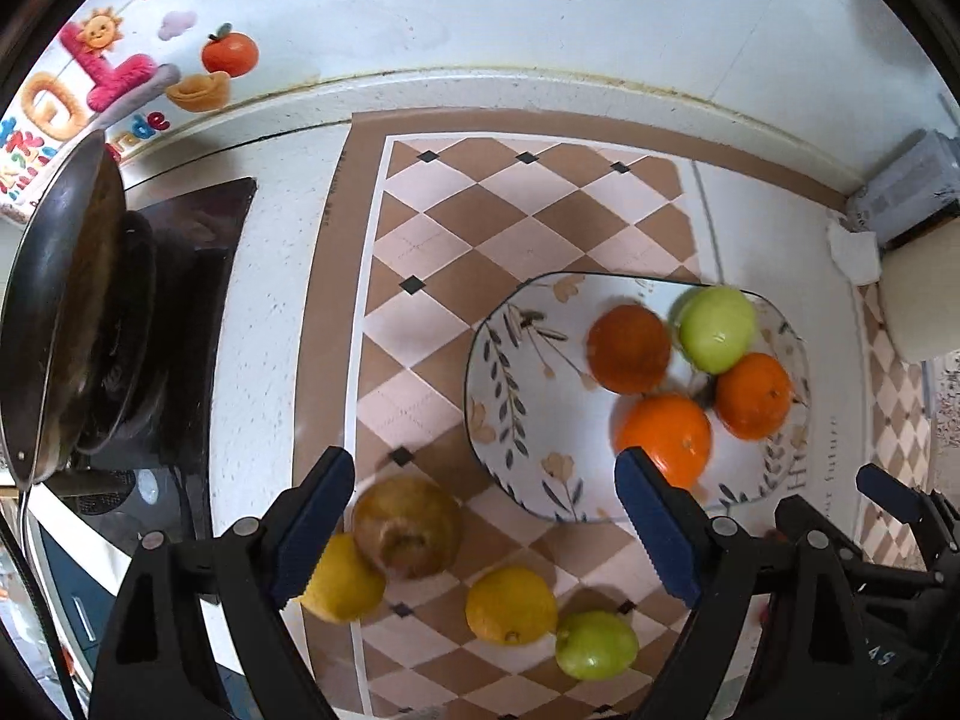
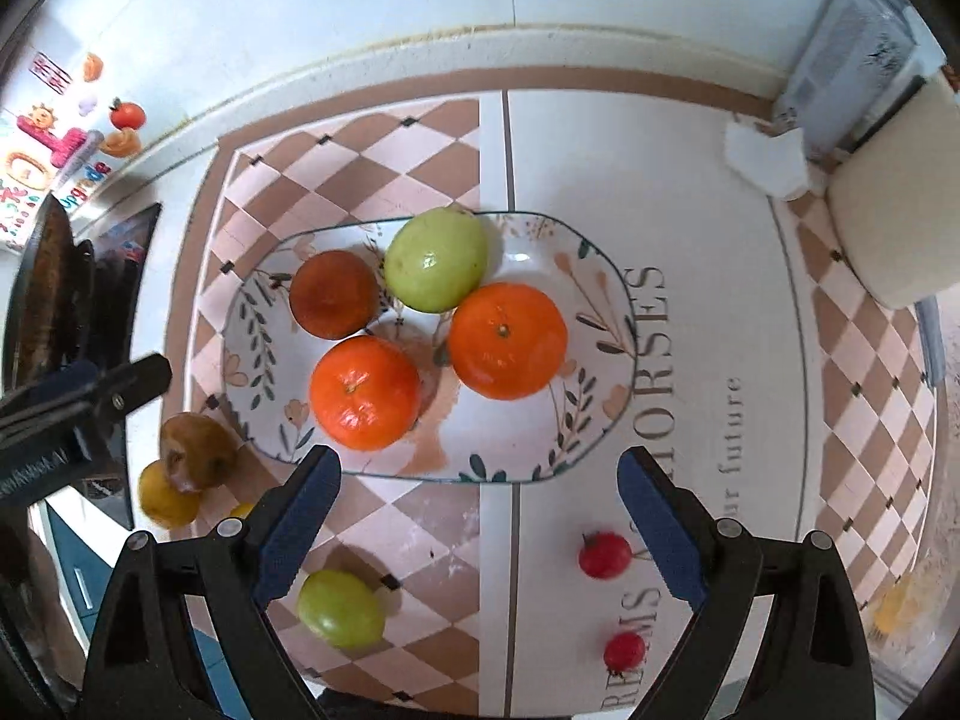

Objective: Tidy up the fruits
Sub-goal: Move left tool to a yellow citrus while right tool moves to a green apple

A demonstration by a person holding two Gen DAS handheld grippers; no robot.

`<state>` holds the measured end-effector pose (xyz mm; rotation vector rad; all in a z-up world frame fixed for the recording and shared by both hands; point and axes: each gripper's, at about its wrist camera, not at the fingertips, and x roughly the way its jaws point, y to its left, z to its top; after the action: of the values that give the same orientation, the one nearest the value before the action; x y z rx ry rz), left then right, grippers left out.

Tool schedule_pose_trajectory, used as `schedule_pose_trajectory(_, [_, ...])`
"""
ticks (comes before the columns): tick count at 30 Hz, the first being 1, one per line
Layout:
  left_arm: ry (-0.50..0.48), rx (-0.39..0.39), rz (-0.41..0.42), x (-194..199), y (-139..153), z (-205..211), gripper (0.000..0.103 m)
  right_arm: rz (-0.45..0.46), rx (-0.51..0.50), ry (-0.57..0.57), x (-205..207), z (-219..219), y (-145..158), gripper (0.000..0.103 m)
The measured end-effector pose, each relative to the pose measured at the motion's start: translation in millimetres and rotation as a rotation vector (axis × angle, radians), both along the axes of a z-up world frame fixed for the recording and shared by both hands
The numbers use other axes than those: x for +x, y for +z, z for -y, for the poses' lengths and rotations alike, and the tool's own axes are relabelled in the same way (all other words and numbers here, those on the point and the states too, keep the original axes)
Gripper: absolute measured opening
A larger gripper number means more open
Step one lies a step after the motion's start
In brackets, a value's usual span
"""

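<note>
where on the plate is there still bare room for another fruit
The plate's left end, beside the dark orange, and its right end past the bright orange are bare. The middle, with the green apple too, is crowded.

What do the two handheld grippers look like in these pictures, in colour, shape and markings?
Both look the same. The left gripper has two black, angular plastic arms with silver rivets, each ending in a long dark blue finger pad with a ridged edge. The right gripper matches it, with blue pads. White lettering on the bodies is too blurred to read. No cables or sleeves show.
</note>
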<state>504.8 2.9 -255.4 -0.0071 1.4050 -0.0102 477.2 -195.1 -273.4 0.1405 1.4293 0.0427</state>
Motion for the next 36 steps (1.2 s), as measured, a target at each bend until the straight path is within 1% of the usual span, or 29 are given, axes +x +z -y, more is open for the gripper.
schedule_pose_trajectory(5, [-0.024, 0.0, 0.075, -25, 34, 5, 0.089, 0.062, 0.002, 0.006, -23, 3, 37, 0.096])
schedule_pose_trajectory(10, [-0.044, -0.004, 0.133, -48, 65, 8, 0.089, 0.119, -0.001, -0.002, -46, 5, 75, 0.096])
schedule_pose_trajectory(15, [-0.047, -0.032, 0.167, -70, 90, 6, 0.089, 0.15, -0.001, -0.005, -68, 4, 100, 0.096])
schedule_pose_trajectory(22, [-0.079, -0.037, 0.224, -99, 123, 3, 0.089, 0.19, 0.005, -0.017, -98, 4, 127, 0.096])
schedule_pose_trajectory(26, [-0.079, -0.054, 0.237, -110, 133, -2, 0.089, 0.204, 0.017, -0.02, -109, 4, 137, 0.096])
schedule_pose_trajectory(31, [-0.074, -0.074, 0.232, -120, 134, -7, 0.089, 0.229, 0.036, -0.022, -117, 2, 151, 0.096])
schedule_pose_trajectory(34, [-0.06, -0.08, 0.222, -122, 129, -10, 0.089, 0.227, 0.052, -0.033, -117, 1, 150, 0.096])
schedule_pose_trajectory(36, [-0.049, -0.079, 0.207, -122, 123, -13, 0.089, 0.213, 0.064, -0.038, -114, 0, 142, 0.096])
